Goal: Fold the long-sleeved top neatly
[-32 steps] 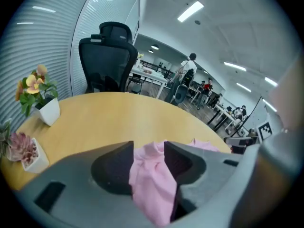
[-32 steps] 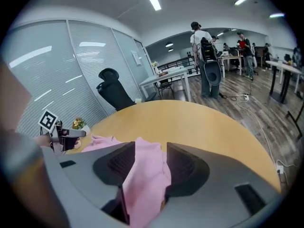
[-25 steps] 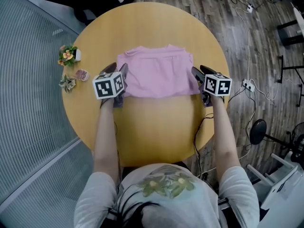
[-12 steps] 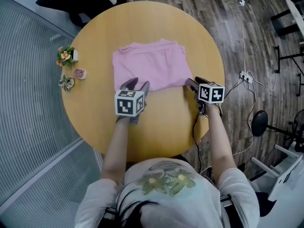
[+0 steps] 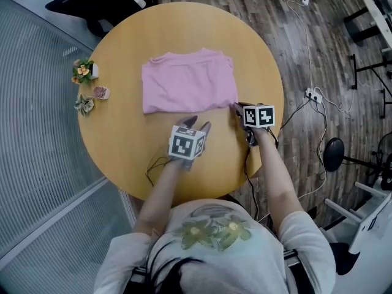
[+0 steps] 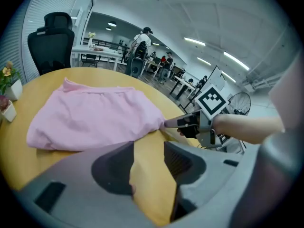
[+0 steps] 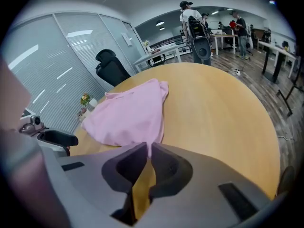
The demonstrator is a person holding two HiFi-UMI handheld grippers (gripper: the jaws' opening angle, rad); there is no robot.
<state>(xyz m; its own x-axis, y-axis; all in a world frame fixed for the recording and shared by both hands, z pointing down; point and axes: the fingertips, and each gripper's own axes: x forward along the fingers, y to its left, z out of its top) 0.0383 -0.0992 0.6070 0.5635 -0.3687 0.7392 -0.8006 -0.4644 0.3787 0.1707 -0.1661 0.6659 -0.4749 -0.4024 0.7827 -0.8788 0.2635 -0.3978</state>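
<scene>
the right gripper [image 5: 236,108] fingers are closing on the near corner of the pink top [image 5: 187,81], seemingly pinching it; the left gripper [image 5: 197,125] fingers stand wide and empty above the bench [image 5: 122,146].

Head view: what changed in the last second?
The left gripper swung from the left edge of the pink top to the table in front, jaws apart, empty. The right gripper edged inward; its jaws are closing on the top's near right corner. Top and potted flower stayed.
</scene>
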